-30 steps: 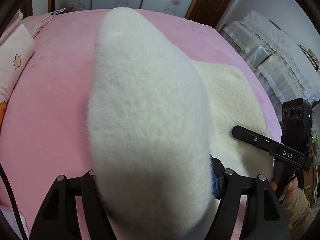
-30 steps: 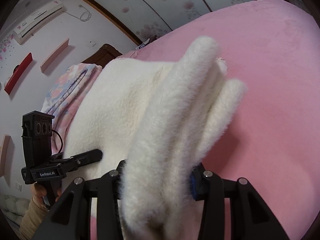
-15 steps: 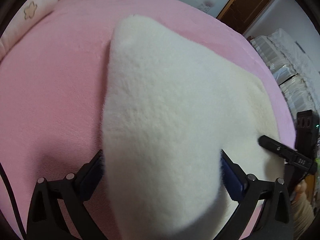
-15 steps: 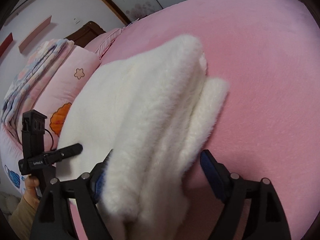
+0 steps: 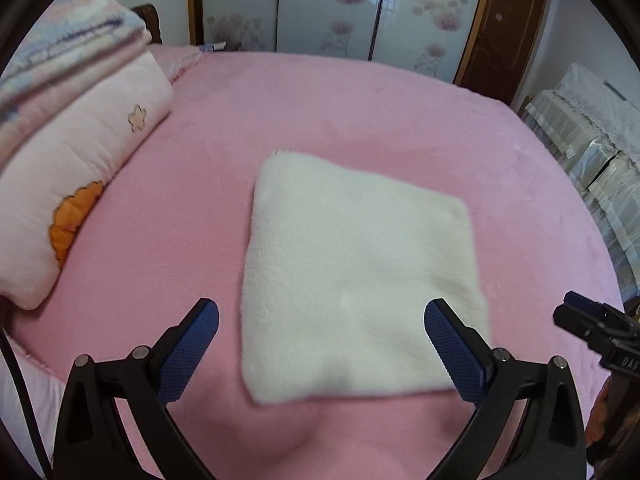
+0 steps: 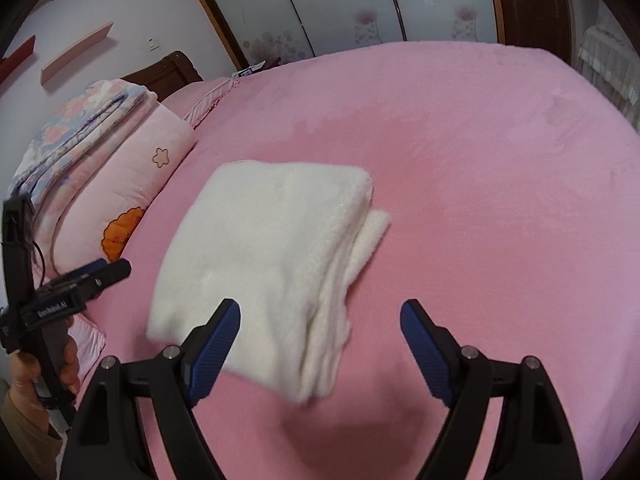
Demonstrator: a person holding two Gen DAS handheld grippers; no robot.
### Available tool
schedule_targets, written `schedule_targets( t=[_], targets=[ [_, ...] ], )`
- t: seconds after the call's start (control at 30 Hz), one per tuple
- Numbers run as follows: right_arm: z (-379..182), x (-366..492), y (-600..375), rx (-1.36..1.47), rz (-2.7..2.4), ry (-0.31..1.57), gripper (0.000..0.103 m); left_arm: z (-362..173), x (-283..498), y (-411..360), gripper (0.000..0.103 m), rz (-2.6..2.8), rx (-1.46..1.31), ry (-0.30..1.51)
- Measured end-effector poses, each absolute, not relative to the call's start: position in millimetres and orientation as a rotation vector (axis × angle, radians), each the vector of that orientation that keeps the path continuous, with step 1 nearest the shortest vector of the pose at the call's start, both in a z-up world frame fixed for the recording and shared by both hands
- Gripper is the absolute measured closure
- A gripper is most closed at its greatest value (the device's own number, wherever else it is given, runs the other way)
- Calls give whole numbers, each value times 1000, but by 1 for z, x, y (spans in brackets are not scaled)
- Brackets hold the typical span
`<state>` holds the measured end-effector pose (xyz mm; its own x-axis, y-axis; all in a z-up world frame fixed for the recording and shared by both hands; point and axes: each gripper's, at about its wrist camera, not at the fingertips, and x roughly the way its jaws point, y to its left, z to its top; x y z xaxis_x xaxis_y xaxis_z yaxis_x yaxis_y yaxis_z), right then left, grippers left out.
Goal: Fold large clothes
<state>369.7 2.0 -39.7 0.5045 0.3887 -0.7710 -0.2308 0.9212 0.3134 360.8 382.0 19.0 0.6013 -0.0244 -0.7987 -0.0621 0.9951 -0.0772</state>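
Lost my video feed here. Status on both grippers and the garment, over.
Left gripper and right gripper: jaws open, holding nothing. Fluffy white folded garment flat on pink bed. Nothing in the way.

The folded garment (image 5: 352, 280) is thick white fleece; the bedspread (image 5: 360, 112) soft matt pink plush.

The white fleece garment (image 5: 356, 264) lay folded into a thick, roughly square bundle, flat near the middle of the pink bed (image 5: 360, 112), stacked layer edges showing along its right side.
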Motion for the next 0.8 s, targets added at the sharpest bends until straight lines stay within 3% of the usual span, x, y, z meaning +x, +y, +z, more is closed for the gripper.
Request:
schedule_targets(
  t=[0.3,0.8],
  targets=[
    [44,257,-21,95,310,888,20,113,238,304,1,-41,-35,875],
    [82,99,-90,51,210,786,19,131,68,196,1,-36,16,841]
  ],
)
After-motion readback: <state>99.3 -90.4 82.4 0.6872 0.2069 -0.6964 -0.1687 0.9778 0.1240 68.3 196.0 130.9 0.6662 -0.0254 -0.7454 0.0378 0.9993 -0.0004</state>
